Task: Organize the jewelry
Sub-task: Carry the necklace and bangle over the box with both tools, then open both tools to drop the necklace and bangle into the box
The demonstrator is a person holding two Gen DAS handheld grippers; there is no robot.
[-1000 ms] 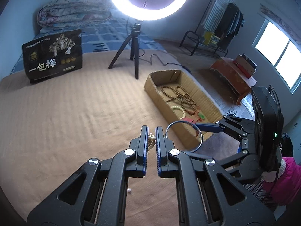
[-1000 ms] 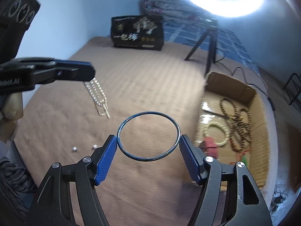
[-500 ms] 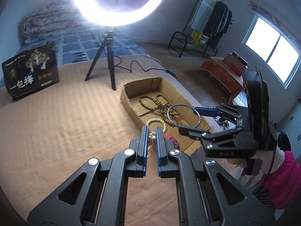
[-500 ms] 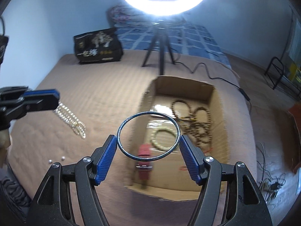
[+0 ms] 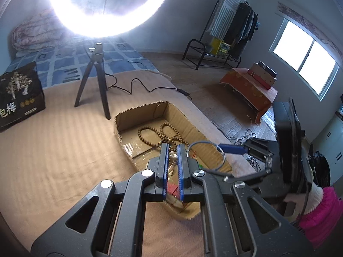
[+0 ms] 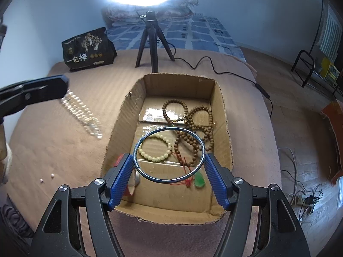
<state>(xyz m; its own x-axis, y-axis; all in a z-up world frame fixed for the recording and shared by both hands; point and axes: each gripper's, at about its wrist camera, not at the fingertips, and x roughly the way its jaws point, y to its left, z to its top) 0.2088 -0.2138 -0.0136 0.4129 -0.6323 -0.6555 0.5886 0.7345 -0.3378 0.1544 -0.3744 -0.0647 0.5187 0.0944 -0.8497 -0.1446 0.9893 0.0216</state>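
My right gripper (image 6: 169,160) is shut on a thin blue metal bangle (image 6: 137,160) and holds it above the near part of an open cardboard box (image 6: 220,98). The box holds brown bead strings (image 6: 193,126), a cream bead bracelet (image 6: 154,157), a green pendant on red cord (image 6: 199,181) and a red item. My left gripper (image 5: 172,150) is shut on a pearl strand (image 6: 83,113), which hangs blurred left of the box. In the left wrist view the strand (image 5: 171,160) shows between the fingers over the box (image 5: 137,112), with the bangle (image 5: 223,158) to the right.
The box sits on a tan bed cover (image 6: 64,145). A ring light tripod (image 6: 152,42) and a black printed bag (image 6: 88,49) stand behind it. Two loose pearls (image 6: 46,177) lie at the left. A black cable (image 6: 235,72) runs off the bed's right edge.
Both grippers have moved toward the box. The bangle now hangs over the box's contents, and the pearl strand has swung closer to the box's left wall.
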